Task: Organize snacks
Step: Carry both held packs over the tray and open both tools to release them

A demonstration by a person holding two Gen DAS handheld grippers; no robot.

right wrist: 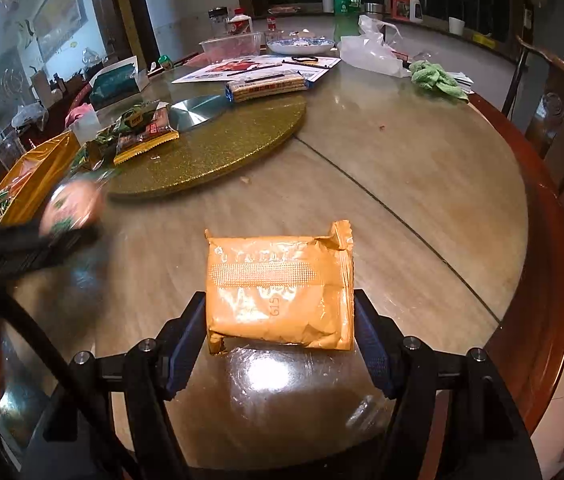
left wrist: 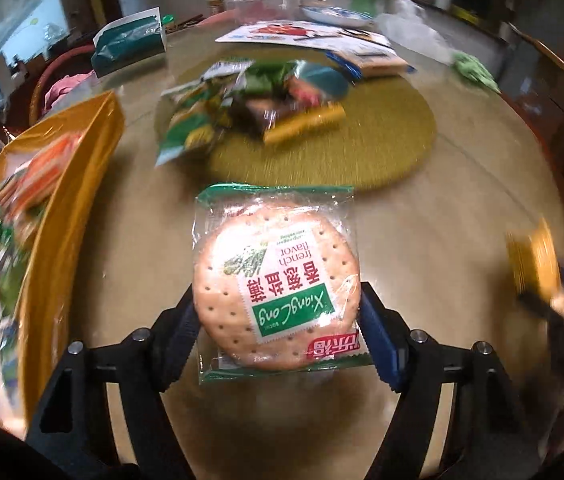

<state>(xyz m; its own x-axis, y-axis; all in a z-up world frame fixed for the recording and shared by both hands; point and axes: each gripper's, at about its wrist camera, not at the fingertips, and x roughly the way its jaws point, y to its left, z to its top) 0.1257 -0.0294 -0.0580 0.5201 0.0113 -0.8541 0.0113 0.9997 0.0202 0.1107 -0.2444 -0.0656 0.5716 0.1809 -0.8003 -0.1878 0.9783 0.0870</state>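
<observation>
Pinching the round cracker pack [left wrist: 277, 280] by its edges, the left gripper [left wrist: 277, 316] risks snapping it. The right gripper [right wrist: 279, 316] clamps a light, crinkly orange packet [right wrist: 282, 288].

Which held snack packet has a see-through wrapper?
The round cracker packet in the left tongs: its biscuit shows through. The right tongs hold an opaque orange packet.

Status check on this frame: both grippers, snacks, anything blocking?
Left gripper clamped on round cracker pack. Right gripper clamped on orange packet. Gold tray left, path unobstructed.
</observation>
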